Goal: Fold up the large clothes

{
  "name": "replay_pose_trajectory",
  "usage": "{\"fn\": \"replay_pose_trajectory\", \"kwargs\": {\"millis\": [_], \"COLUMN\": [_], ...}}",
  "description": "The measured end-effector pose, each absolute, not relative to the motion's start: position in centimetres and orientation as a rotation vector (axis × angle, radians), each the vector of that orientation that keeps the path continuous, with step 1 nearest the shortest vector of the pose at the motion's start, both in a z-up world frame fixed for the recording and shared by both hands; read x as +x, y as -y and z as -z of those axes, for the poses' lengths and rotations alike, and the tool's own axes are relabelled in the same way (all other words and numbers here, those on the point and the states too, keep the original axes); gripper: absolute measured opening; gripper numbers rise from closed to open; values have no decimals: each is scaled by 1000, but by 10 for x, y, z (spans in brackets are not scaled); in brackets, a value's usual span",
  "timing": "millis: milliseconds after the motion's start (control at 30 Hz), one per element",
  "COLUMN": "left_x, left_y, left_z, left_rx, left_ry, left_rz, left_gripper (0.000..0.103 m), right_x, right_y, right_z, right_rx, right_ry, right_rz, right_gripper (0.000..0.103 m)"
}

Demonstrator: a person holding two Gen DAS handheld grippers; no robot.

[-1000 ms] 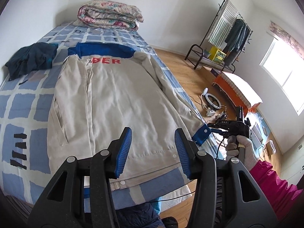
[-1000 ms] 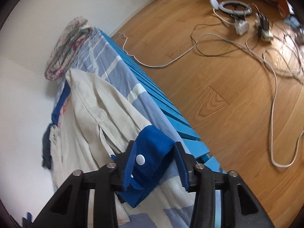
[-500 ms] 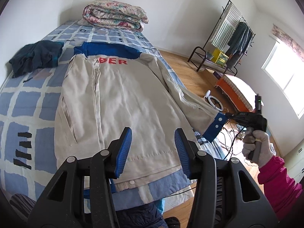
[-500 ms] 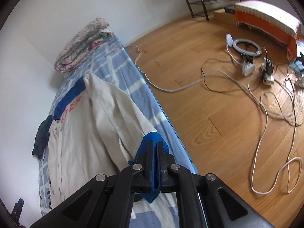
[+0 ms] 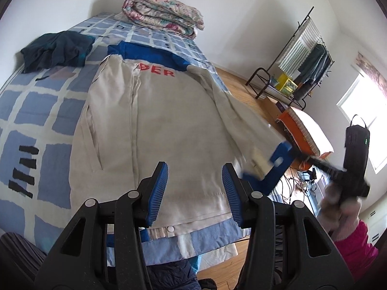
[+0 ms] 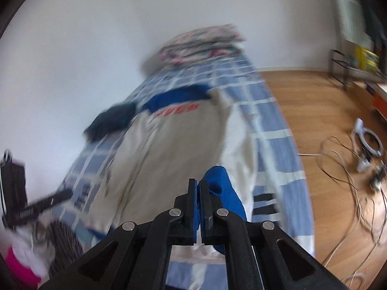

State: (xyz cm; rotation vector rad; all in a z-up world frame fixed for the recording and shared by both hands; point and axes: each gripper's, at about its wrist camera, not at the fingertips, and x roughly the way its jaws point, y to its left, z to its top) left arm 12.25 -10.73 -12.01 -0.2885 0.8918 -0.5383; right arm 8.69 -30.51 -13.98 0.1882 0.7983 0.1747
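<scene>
**Right gripper clamped on the blue cuff, left one hanging open over the hem**

Closest thing first: the left gripper sits over the near end of the bed with its blue fingers standing moderately apart and nothing between them. Right under that gap is the hem of the beige jacket, which lies flat and spread along the bed, snap button at the bottom edge, blue collar and red lettering at the far end. The fingers aren't touching the cloth, just hovering above it.

The right gripper has its fingers pressed together on the blue cuff of the jacket's sleeve, with the cuff bunching up past the tips. In the left wrist view you can see that same cuff lifted off the bed's right edge, sleeve stretched up from the jacket's shoulder to it, and the gloved right hand with a pink sleeve gripping the handle. It's blurry there.

Room-wise: left of the jacket there's a good strip of bare checked bedspread, with a dark garment crumpled near the far left corner. A folded floral quilt sits at the head of the bed against the wall. To the right, the bed edge drops to the wooden floor, which has loose cables on it, and farther off a clothes rack.
</scene>
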Motion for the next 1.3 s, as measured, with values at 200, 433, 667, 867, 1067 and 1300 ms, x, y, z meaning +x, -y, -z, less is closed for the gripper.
{"fn": "replay_pose_trajectory", "kwargs": {"millis": [200,433,667,867,1067,1300], "left_x": [127,136,155,177,178,183], "left_y": [102,116,157,180,201,208], "left_z": [136,166,212,255,271,281], "left_rx": [-306,-379,-518,-596,-571,-574], "left_ry": [-925,-1013,-1144,-1229,-1244,-1248], "left_rz": [514,581,699,698,746,782], "left_gripper": [48,48,53,54,54,7], "right_x": [93,91,116,178,251,344], "right_y": [228,256,317,359,373,381], "right_z": [213,213,169,144,138,164], "right_rx": [0,137,251,345,363,435], "right_ry": [-1000,-1019,-931,-883,-862,-914], "right_rz": [-321,-368,-279,-203,-144,-90], "right_gripper": [0,35,35,46,55,56]}}
